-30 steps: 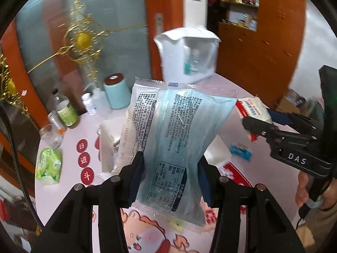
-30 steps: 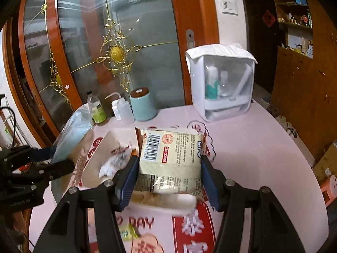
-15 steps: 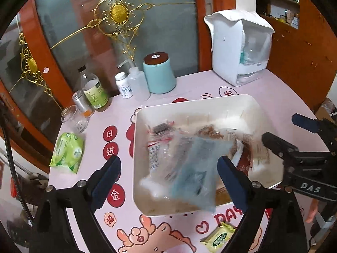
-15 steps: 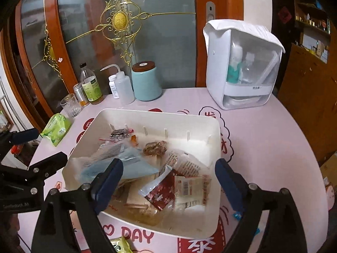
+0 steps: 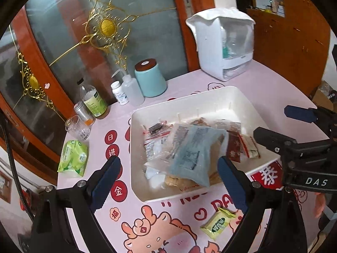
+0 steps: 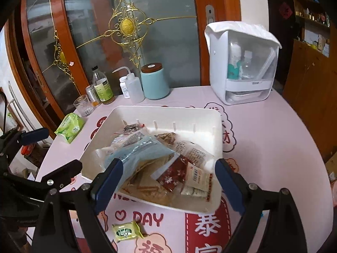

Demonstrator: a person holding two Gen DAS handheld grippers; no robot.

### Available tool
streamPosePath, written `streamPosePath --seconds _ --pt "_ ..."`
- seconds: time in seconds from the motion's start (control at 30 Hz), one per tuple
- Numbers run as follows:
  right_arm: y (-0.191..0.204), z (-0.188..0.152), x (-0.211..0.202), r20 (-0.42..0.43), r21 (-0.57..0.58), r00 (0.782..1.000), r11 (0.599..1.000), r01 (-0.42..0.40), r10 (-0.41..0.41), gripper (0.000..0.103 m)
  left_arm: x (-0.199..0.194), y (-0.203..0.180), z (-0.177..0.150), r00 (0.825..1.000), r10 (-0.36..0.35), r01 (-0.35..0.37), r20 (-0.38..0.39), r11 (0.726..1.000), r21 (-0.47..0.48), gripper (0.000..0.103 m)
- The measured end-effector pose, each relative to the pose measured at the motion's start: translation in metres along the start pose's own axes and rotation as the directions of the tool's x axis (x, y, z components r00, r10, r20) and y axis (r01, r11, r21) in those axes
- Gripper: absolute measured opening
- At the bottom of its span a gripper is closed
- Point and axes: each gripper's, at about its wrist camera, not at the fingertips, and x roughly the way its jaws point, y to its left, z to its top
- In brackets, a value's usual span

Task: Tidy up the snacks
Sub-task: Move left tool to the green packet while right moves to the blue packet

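Observation:
A white tray (image 5: 189, 99) (image 6: 168, 111) sits mid-table, holding several snack packets. A pale blue packet (image 5: 193, 149) (image 6: 139, 149) lies on top of the pile. A white packet with a barcode (image 6: 198, 177) and a dark red packet (image 6: 174, 172) lie at the tray's near right. My left gripper (image 5: 168, 183) is open and empty above the tray's near edge. My right gripper (image 6: 168, 183) is open and empty over the tray's near side; it shows in the left wrist view (image 5: 294, 126). A small yellow-green packet (image 5: 218, 223) (image 6: 126, 230) lies on the table in front of the tray.
Behind the tray stand a teal canister (image 6: 154, 82), white bottles (image 6: 133, 88), a green-label bottle (image 6: 103, 88), a glass (image 6: 84, 105) and a white storage box (image 6: 242, 63). A green tissue pack (image 6: 69, 127) lies at the left. The table's round edge (image 6: 316, 147) curves at right.
Both grippers opened. The blue packet dropped from the left gripper and the barcode packet from the right into the tray. Both grippers have pulled back above the tray.

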Motion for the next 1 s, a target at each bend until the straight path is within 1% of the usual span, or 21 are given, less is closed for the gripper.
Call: streamPosePath --seconds 0.27,0.43,0.53,0.6,0.7,0.77,0.83,1.0 --pt "-0.008 -0.02 -0.029 0.013 0.019 1.0 1.0 0.004 -0.005 0.09 -0.021 -0.013 -0.011 0.999 -0.039 0.039 -0.003 0.999 -0.004 0.093" --pt "-0.019 -0.032 -0.048 0.018 0.04 1.0 0.999 0.0 -0.001 0.09 -0.036 -0.027 -0.022 0.998 -0.058 0.058 0.004 0.998 0.017 0.093" --pt "-0.028 -0.041 -0.059 0.021 0.054 1.0 0.998 0.013 -0.014 0.09 -0.044 -0.034 -0.029 0.998 -0.069 0.069 0.008 0.997 0.031 0.093" --pt "-0.036 -0.048 -0.064 0.019 0.066 0.999 0.997 0.038 -0.039 0.09 -0.048 -0.038 -0.033 0.997 -0.076 0.076 0.01 0.997 0.035 0.093" --pt "-0.051 -0.061 -0.068 0.011 0.076 0.995 0.992 0.099 -0.1 0.09 -0.053 -0.04 -0.039 0.996 -0.086 0.086 0.009 0.996 0.034 0.093" --pt "-0.061 -0.07 -0.068 0.001 0.08 0.993 0.99 0.115 -0.115 0.09 -0.054 -0.041 -0.045 0.995 -0.098 0.098 0.002 0.995 0.031 0.093" --pt "-0.071 -0.078 -0.068 -0.017 0.08 0.99 0.987 0.142 -0.141 0.09 -0.053 -0.042 -0.052 0.994 -0.112 0.112 -0.013 0.993 0.032 0.093" --pt "-0.093 -0.097 -0.064 -0.056 0.061 0.979 0.978 0.199 -0.196 0.09 -0.042 -0.046 -0.071 0.991 -0.116 0.118 -0.064 0.993 0.025 0.093"
